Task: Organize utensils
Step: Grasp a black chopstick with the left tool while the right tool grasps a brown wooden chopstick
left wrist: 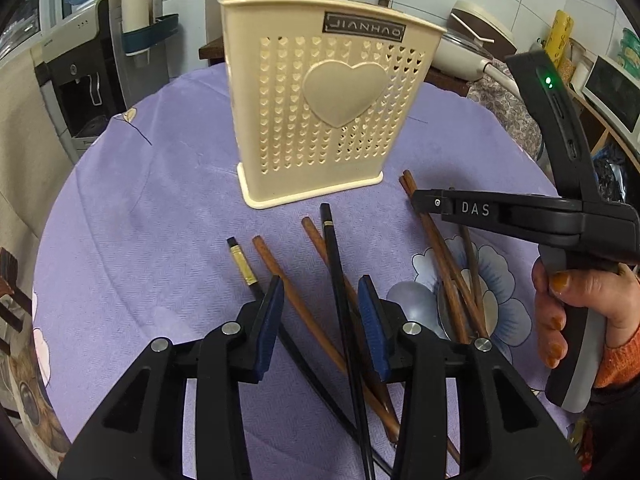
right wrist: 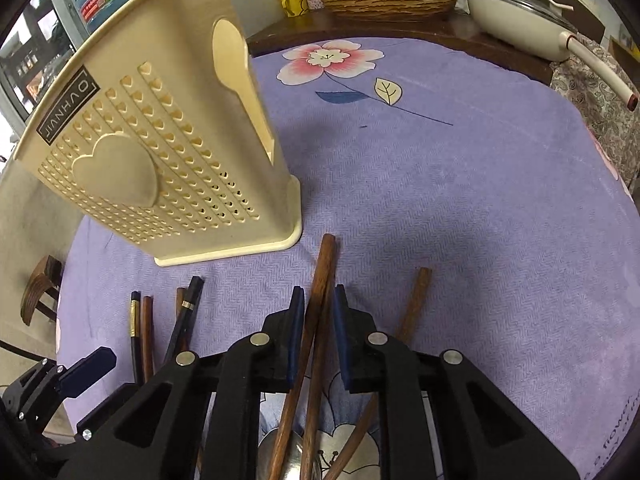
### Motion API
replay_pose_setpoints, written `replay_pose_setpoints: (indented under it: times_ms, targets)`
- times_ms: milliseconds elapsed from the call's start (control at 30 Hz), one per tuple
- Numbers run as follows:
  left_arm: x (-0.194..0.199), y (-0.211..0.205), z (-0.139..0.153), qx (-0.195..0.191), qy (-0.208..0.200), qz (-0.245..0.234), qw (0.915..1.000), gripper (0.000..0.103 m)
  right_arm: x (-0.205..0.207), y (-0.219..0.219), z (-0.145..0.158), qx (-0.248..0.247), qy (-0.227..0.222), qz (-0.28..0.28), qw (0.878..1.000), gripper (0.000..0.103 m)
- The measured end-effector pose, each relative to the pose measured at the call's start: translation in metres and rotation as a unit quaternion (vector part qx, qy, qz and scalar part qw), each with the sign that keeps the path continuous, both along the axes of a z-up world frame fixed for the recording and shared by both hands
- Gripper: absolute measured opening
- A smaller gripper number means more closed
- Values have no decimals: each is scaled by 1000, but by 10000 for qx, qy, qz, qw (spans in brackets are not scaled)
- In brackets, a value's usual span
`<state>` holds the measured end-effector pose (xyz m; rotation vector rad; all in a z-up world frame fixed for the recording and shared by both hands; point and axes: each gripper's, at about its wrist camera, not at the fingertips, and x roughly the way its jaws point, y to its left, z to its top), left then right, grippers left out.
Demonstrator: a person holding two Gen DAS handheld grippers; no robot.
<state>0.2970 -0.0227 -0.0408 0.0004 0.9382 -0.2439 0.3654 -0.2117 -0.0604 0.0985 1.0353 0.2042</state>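
Our right gripper (right wrist: 318, 300): blue pads clamped on a pair of brown chopsticks (right wrist: 322, 280), tips poking out past the pads; their lower ends run under the gripper body, out of sight. Our left gripper (left wrist: 320, 300): fingers part-way apart w/ a black chopstick (left wrist: 334, 256) and a brown chopstick (left wrist: 280, 272) lying between them; we can't tell whether the pads touch either one, looks like gaps both sides. A 2nd black chopstick (left wrist: 240, 258) w/ gold band lies just left, its length hidden under the left finger. Spoons (left wrist: 412, 304) sit right of the left gripper, half covered by sticks & gripper frame. Cream utensil holder (left wrist: 324, 100) stands upright on the purple cloth (left wrist: 140, 220) just beyond the chopsticks; inside not visible. Hand (left wrist: 560, 308) on the right gripper's handle at frame edge.
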Motion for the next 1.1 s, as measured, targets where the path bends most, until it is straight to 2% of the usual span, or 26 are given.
replay_pose_setpoints:
  times_ms: [100, 333, 500, 533, 600, 800, 1100]
  targets:
    - [9, -6, -1, 35, 38, -36, 10000, 39, 0, 3, -1, -47, 22, 10, 10000, 10]
    - [25, -27, -7, 347, 140, -145, 9992, 39, 1, 5, 1, -93, 24, 57, 9999, 10]
    - [30, -30, -20, 376, 335, -131, 9986, 38, 2, 5, 1, -150, 54, 46, 9999, 10]
    - [30, -30, -21, 375, 340, -126, 9986, 36, 3, 6, 0, -186, 55, 69, 9998, 10]
    - [32, -29, -23, 386, 389, -106, 9984, 25, 3, 7, 0, -216, 37, 94, 9997, 10]
    - [33, -22, -23, 318, 422, 9, 9986, 13, 2, 3, 0, -102, 46, 63, 9999, 10]
    - [38, -24, -23, 328, 467, 42, 9984, 9, 0, 3, 0, 9, 49, 95, 9999, 10]
